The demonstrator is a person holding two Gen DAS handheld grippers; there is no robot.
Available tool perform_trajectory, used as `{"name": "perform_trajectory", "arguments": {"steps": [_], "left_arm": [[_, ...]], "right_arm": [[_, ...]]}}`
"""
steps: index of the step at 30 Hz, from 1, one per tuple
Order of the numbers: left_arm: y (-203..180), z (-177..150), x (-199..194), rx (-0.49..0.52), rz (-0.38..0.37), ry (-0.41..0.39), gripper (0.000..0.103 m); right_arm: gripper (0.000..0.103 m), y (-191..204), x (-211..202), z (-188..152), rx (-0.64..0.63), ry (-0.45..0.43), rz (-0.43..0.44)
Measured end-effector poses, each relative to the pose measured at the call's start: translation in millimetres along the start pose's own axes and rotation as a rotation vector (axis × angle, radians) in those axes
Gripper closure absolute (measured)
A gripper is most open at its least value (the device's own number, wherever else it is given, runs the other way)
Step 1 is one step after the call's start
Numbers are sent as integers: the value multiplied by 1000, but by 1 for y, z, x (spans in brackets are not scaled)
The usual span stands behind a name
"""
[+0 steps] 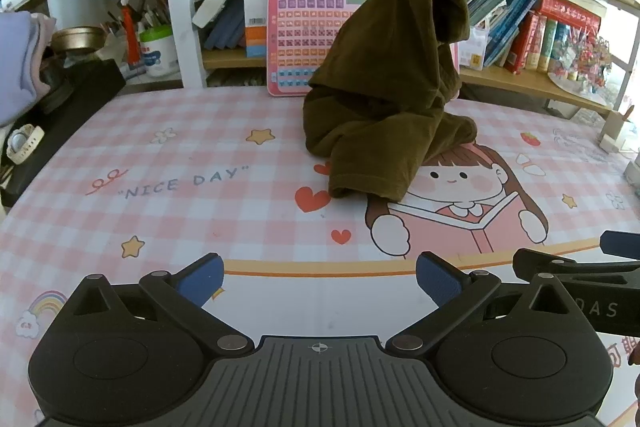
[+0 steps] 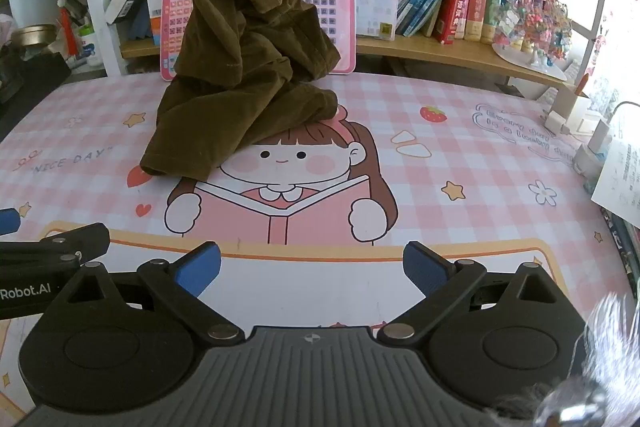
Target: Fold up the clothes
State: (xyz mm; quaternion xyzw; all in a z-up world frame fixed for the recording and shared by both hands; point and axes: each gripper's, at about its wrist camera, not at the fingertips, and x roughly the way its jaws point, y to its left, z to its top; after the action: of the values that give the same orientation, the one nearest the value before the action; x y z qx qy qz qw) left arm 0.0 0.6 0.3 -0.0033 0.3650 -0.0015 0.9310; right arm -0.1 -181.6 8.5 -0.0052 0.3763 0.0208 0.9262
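The left gripper [image 1: 320, 281] hangs over the near edge of the desk mat [image 1: 160, 155], its blue pads spread wide with nothing between them. The right gripper [image 2: 312, 269] sits just beside it, likewise spread wide and empty; each shows at the edge of the other's view.

The garment [image 1: 384, 99], an olive-brown piece of clothing, lies unfolded in a heap at the far side of the mat, well apart from both grippers. Its top leans against a pink toy tablet [image 1: 304, 27] that stands upright at the back of the desk, and one sleeve or leg trails forward onto the mat, its hem lying over the hair of the printed cartoon girl [image 2: 280, 163]. Behind the tablet, books [image 1: 520, 27] fill a shelf. At the left edge of the left view a lilac sleeve [image 1: 20, 63] shows.
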Motion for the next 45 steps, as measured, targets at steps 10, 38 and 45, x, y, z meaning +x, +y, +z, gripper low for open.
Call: {"name": "perform_trajectory", "arguments": {"steps": [10,38,45], "left_arm": [[-1,0,2,3,5,5,0],[-1,2,4,-2,3,27,0],[-1,3,5,-1,4,31,0]], "right_arm": [[5,1,1,1,-3,1,-2],[5,0,3,2,-3,7,-2],[5,-1,5,1,-3,9,-3]]}}
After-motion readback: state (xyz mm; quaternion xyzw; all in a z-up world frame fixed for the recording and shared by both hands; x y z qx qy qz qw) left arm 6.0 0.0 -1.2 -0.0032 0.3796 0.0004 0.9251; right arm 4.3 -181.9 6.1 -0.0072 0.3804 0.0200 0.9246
